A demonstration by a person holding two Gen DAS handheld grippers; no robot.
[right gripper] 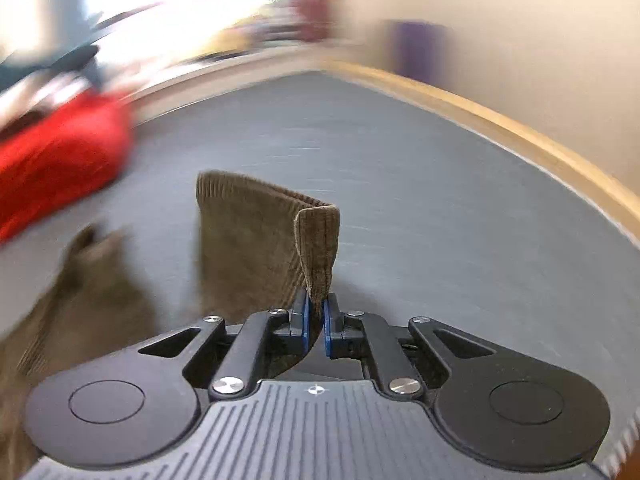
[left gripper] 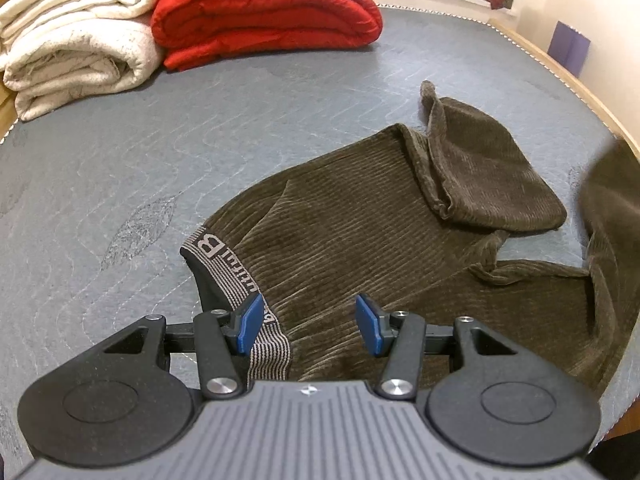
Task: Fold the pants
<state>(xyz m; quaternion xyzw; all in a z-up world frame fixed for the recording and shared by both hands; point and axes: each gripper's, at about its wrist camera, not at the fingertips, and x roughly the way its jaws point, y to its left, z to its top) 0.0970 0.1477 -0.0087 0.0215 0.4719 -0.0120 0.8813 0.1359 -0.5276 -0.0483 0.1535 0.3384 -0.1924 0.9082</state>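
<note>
Brown corduroy pants [left gripper: 360,224] lie on the grey mattress [left gripper: 160,152], with a striped grey waistband [left gripper: 236,276] at the near left. One leg is folded back on itself at the far right. My left gripper [left gripper: 308,322] is open and hovers over the waistband, its left blue pad [left gripper: 250,322] next to the band. My right gripper [right gripper: 316,320] is shut on the hem of the other pant leg [right gripper: 272,240] and holds it above the mattress [right gripper: 400,200]. The right wrist view is motion-blurred.
Folded cream blankets [left gripper: 76,40] and a folded red quilt [left gripper: 264,12] sit at the mattress's far left; the quilt shows blurred in the right wrist view [right gripper: 52,168]. A wooden bed edge [left gripper: 560,72] and a wall run along the right.
</note>
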